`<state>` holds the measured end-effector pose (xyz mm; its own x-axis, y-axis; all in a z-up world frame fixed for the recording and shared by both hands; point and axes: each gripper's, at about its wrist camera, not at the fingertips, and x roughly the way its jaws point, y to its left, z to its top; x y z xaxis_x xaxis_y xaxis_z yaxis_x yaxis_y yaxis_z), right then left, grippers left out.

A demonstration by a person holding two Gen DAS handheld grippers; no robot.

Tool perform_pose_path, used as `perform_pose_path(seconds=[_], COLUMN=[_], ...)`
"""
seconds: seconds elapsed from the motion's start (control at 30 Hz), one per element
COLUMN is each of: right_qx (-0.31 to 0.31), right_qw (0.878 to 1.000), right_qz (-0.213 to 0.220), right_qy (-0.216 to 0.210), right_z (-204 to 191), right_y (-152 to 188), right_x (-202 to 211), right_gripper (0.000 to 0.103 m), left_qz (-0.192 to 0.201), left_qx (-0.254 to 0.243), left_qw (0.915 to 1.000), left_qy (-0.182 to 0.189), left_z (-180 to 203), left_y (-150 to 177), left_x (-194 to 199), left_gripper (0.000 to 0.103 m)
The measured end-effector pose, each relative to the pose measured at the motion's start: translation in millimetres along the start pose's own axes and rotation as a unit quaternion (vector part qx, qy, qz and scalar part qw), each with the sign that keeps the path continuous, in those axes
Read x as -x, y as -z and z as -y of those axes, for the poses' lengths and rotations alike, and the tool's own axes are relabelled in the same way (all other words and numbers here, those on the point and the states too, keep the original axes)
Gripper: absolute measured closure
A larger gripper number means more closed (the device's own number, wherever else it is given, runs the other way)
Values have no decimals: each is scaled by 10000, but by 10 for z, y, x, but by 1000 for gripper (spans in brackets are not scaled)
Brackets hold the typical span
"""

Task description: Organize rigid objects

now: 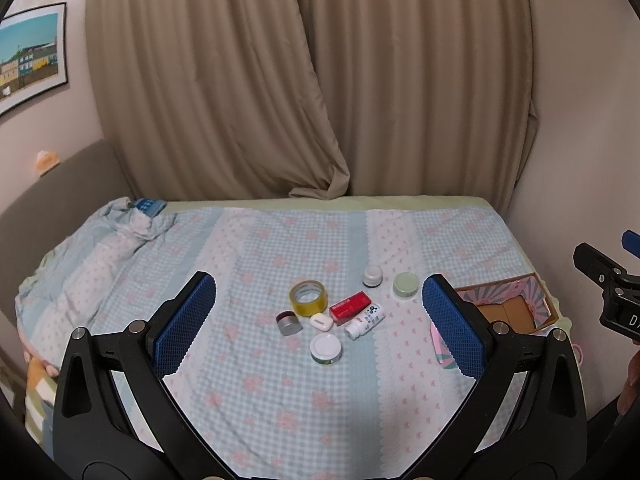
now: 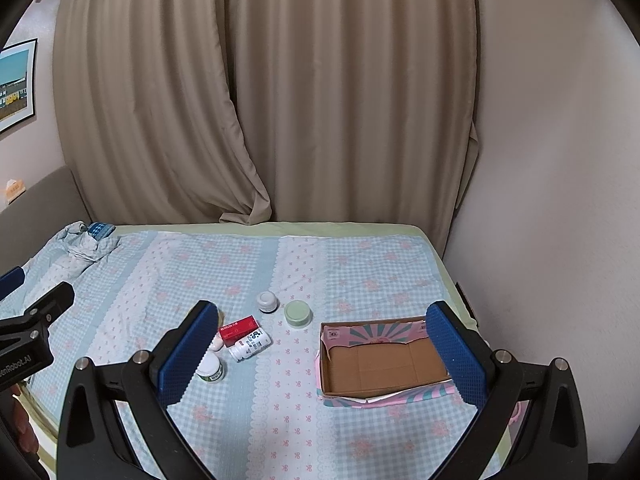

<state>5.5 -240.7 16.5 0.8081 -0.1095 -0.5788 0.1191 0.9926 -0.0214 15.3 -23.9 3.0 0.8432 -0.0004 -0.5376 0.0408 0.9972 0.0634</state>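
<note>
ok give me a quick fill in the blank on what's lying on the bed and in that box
The open cardboard box with pink patterned sides holds ____ objects.
The white bottle with a printed label is lying on its ____.
The small box lying against that bottle is coloured ____.
The left gripper and the right gripper both have their blue-padded fingers ____.

Missing words: no; side; red; open

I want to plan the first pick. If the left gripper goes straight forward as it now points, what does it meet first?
Probably the white-lidded jar, the nearest of the cluster between the open left gripper fingers. The roll of tape lies farther back. Depth is unclear.
</note>
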Motion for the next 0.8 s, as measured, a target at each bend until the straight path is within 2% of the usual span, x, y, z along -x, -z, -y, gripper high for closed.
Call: perform_pose_path(seconds=[0.8], right_qx=[9], right_qw=[10000], right_qz=[14], right_qy=[-3], right_z=[-9], right_y=[26], right_x=[9], right_gripper=[0], left_qz=[-42], left_qx=[51], left_qw=[10000], left_qy=[19], left_z=[51], left_y=[0], left_x=[-16], left_gripper=[0])
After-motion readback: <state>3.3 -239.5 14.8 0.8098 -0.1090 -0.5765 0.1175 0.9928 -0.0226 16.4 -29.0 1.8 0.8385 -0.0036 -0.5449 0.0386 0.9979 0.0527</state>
